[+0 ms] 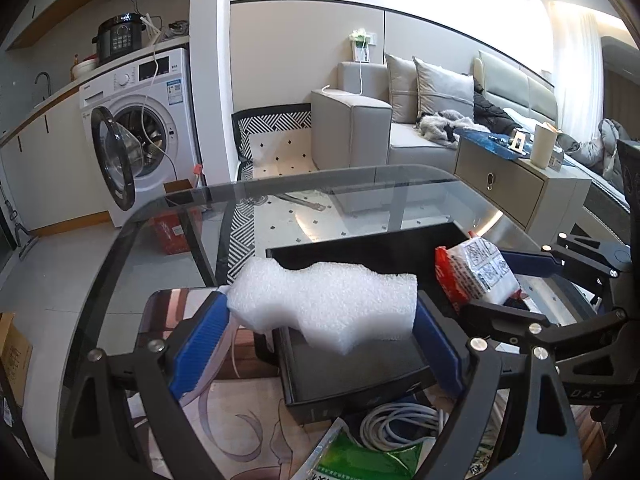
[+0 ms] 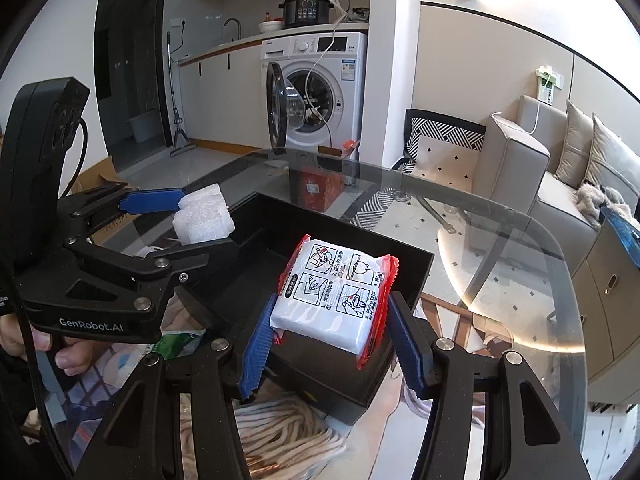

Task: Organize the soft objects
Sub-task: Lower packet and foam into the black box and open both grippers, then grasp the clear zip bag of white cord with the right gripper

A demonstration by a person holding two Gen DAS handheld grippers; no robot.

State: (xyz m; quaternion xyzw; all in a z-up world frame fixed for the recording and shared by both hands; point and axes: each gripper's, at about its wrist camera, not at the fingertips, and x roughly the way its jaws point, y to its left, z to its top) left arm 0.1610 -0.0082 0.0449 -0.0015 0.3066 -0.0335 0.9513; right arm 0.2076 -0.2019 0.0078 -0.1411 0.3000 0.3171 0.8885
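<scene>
We see a white washing machine [image 1: 148, 120] with its door open beside a white wall. A grey sofa [image 1: 384, 128] sits right, under bright window light [image 1: 576, 52].

The foam piece [image 1: 326, 312] covers the near-left part of the black tray [image 1: 360, 248] in the left wrist view, and the packet [image 2: 334, 300] covers the tray's near edge in the right wrist view. The packet's print is too small to read. A green bag [image 1: 360, 458] is cut off at the bottom edge. Only fingertips of the person's hand [image 2: 60, 350] show behind the left gripper [image 2: 188, 220].
</scene>
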